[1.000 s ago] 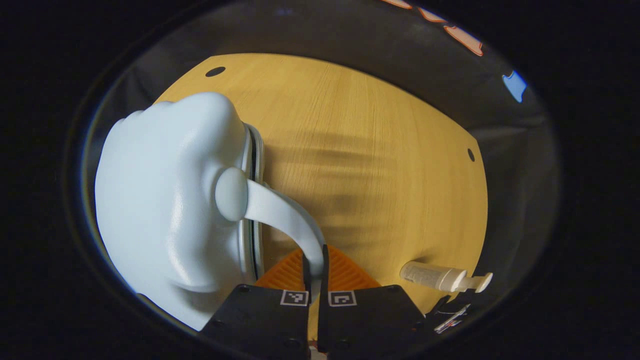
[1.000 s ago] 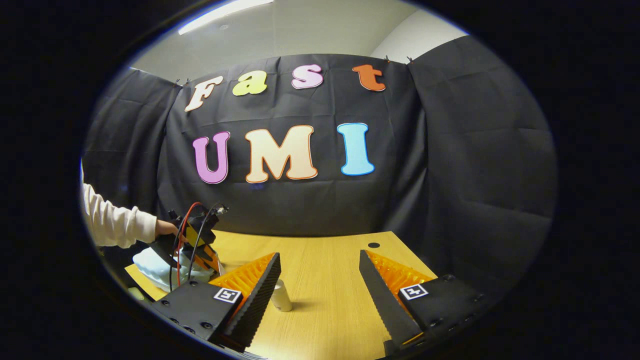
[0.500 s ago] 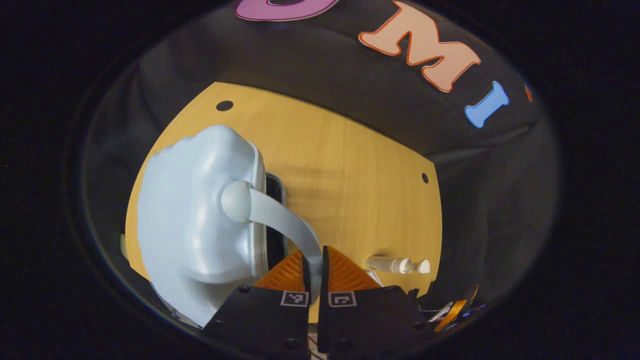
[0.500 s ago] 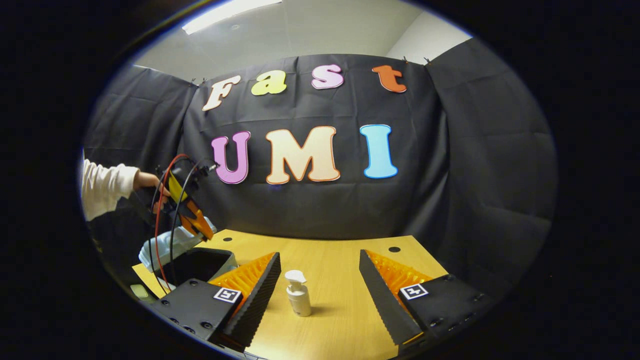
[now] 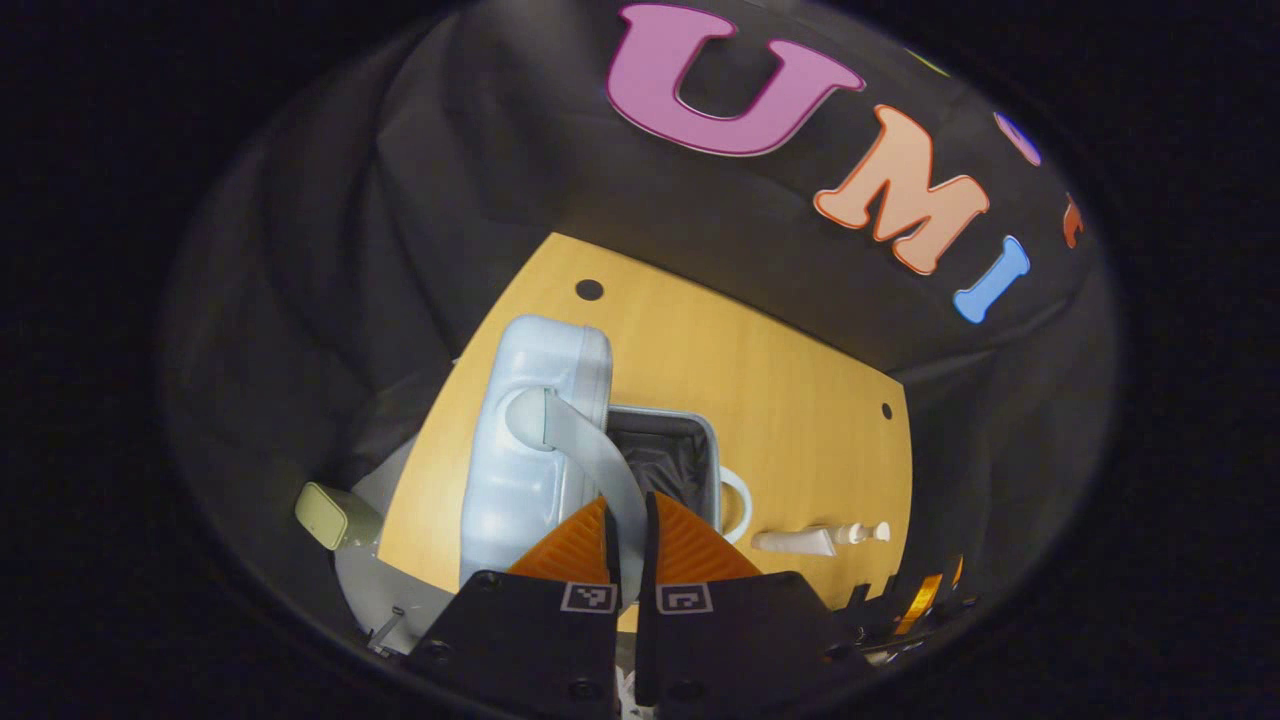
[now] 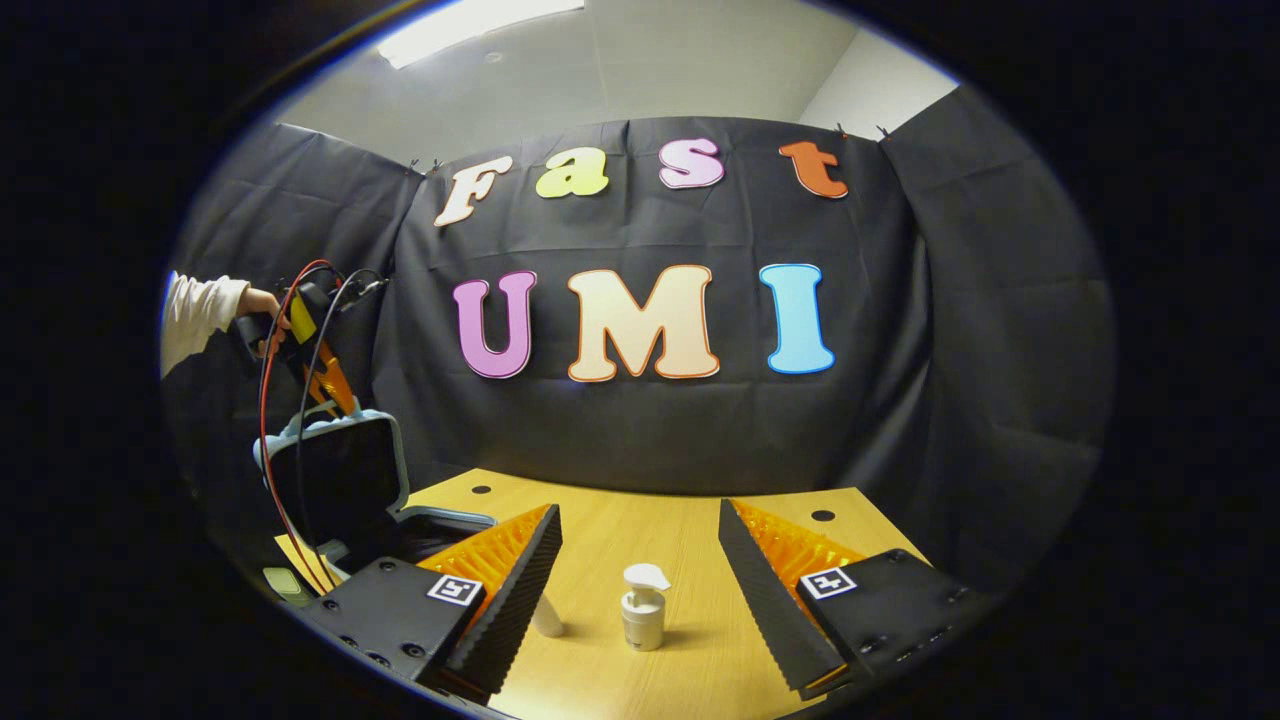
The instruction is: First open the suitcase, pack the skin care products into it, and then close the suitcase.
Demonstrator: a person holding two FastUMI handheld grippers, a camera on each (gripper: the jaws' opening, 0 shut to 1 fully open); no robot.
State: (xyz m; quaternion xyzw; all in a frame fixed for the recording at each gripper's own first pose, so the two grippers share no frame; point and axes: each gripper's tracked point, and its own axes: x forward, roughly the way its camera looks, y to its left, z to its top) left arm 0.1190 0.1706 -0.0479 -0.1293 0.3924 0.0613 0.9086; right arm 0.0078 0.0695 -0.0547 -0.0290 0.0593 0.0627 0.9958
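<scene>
Table, one suitcase, two bottles

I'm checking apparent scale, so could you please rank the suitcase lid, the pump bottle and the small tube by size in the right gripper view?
1. suitcase lid, clearly largest.
2. pump bottle.
3. small tube, partly hidden behind a finger, so unsure.
</scene>
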